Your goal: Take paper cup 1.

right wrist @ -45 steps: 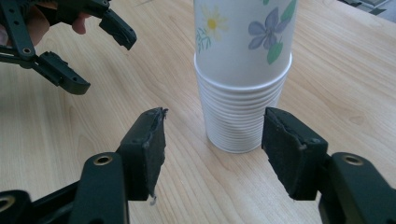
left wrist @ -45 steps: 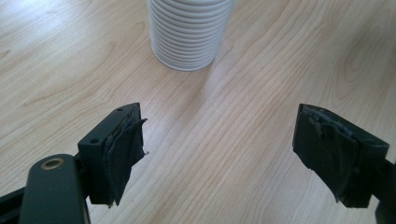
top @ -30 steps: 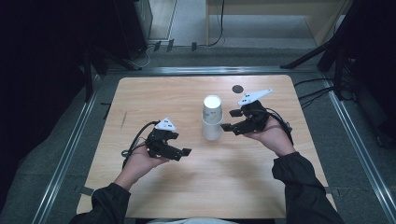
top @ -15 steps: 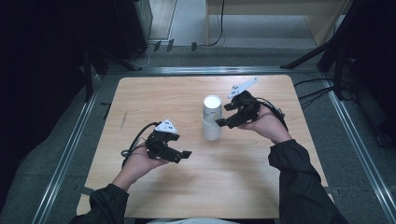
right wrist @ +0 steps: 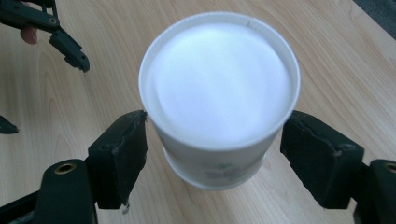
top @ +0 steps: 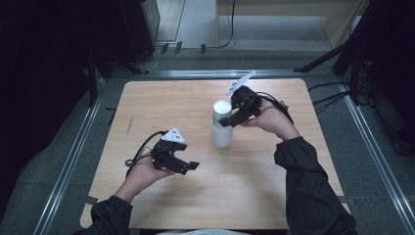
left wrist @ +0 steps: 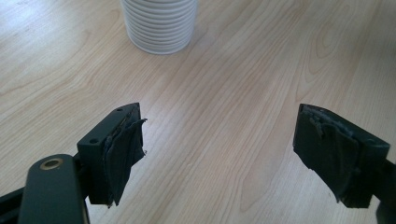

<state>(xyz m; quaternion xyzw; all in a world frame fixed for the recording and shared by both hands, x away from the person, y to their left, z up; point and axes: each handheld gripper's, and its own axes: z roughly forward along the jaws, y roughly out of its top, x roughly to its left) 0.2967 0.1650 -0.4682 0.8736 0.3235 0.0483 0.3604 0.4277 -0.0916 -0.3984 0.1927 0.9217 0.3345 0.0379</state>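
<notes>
A stack of upturned white paper cups (top: 221,138) stands in the middle of the wooden table (top: 274,196). My right gripper (top: 228,122) reaches in from the right at the stack's top. Its jaws have just been opening and stand on either side of the top cup (right wrist: 219,88), with the pads (right wrist: 122,154) close to its wall but not pressing. My left gripper (top: 192,167) hovers open and empty near the table's front left, pointing toward the stack's ribbed base (left wrist: 159,25). Nothing lies between its pads (left wrist: 122,154).
A metal frame (top: 73,161) edges the table, with grey floor beyond. Black stands and cables (top: 337,88) lie at the far right. The left gripper (right wrist: 65,46) also shows beyond the cup in the right gripper view.
My right hand has moved left and a little up along the stack, and its jaws have spread wider around the top cup. The left hand has stayed still.
</notes>
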